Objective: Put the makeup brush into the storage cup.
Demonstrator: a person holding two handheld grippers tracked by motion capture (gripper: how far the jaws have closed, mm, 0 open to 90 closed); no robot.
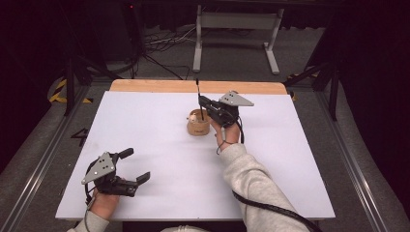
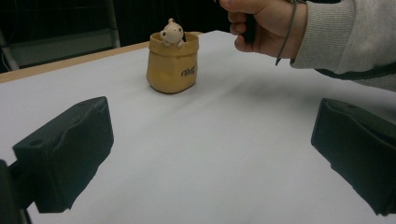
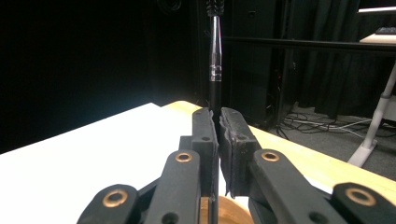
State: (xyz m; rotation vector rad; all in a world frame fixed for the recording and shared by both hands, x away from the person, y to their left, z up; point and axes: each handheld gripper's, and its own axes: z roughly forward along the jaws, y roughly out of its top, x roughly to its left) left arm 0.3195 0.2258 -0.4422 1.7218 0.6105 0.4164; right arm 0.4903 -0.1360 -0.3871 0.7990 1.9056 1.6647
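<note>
While the left gripper (image 1: 137,170) is resting wide open and empty on the white desk (image 1: 159,145), the right gripper (image 3: 218,122) is clamping a slim black pen (image 3: 215,70) upright above the tan ceramic sack-shaped pot (image 1: 198,124).

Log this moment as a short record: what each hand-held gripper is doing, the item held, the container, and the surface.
right hand-held gripper: shut on a pen, held upright over the holder
pen: thin, black, clear band
holder: tan sack-shaped pot with a small figure at its rim
left hand-held gripper: open, holding nothing, low near the front edge
table: white top, wooden far edge
</note>
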